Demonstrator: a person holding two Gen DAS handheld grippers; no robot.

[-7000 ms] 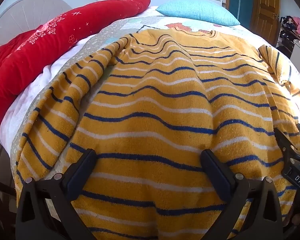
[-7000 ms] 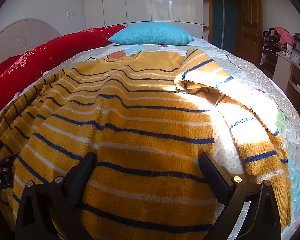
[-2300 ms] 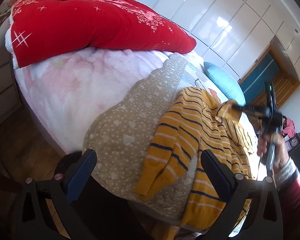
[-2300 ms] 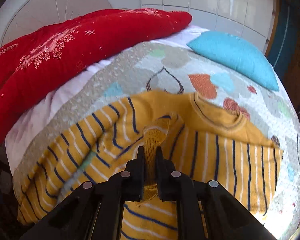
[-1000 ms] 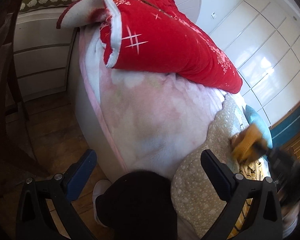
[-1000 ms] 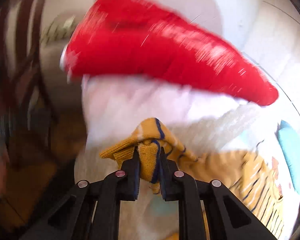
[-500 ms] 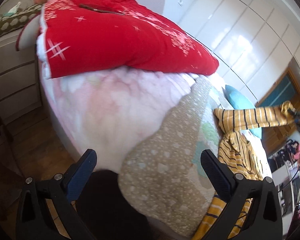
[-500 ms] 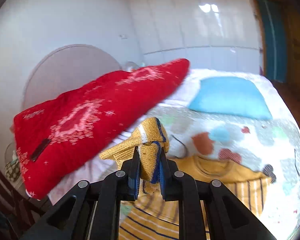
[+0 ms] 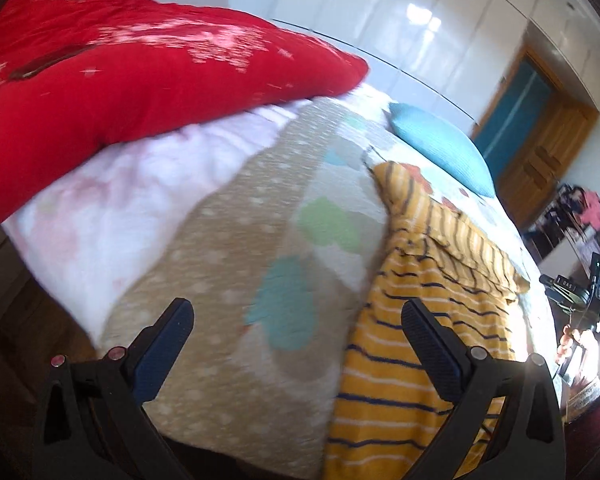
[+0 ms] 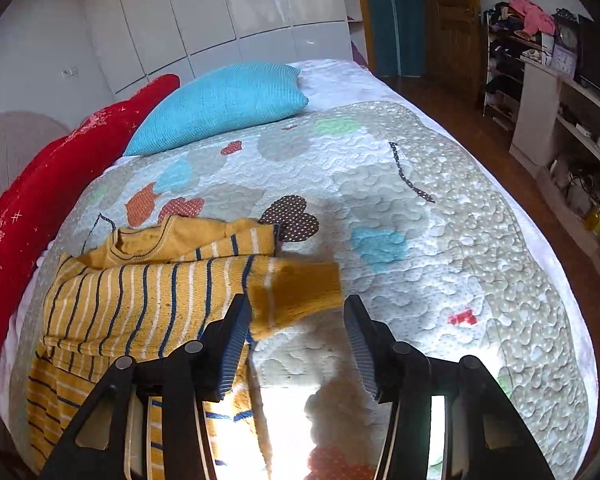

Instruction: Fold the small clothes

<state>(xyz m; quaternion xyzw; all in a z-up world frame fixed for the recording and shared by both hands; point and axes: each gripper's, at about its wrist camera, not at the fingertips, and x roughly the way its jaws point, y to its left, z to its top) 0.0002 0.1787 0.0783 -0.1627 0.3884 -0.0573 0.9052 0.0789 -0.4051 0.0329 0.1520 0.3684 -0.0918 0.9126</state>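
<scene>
One sweater [image 10: 148, 300], yellow with blue and white stripes, lying on the bed [image 10: 440, 216] near its left edge, the hem hanging over the near edge. One sleeve [image 10: 204, 292] folded sideways across the chest, its plain yellow cuff [image 10: 300, 292] resting flat on the quilt [image 10: 420, 184] just past the body's right side. Collar toward the headboard end, close to two pillows: one red [image 10: 40, 184] along the left edge, one blue [image 10: 224, 104] at the far edge.

Right hand-held gripper [image 10: 298, 340] low over the quilt, jaws spread apart, the cuff lying between and just beyond the fingertips; left finger pad [image 10: 236, 344] close against the cuff's edge, right pad clear of it. Nothing clamped.

Left hand-held gripper [image 9: 296, 344] off the bed's near left corner, jaws wide apart, holding nothing. One finger [image 9: 160, 344] over the beige dotted border of the quilt [image 9: 228, 264], the other [image 9: 432, 344] over the sweater's [image 9: 412, 360] striped body. From that view, somewhat blurred: red pillow [image 9: 140, 76] on the pale sheet [image 9: 112, 200], blue pillow [image 9: 440, 152] beyond the sweater's shoulder, and the right hand-held gripper [image 9: 568, 292] small at the right edge, held in a hand [image 9: 572, 344].

One wooden door [image 10: 452, 20] and white cupboard fronts [image 10: 220, 12] behind the bed; one open shelf unit [image 10: 572, 120] along the right wall.
</scene>
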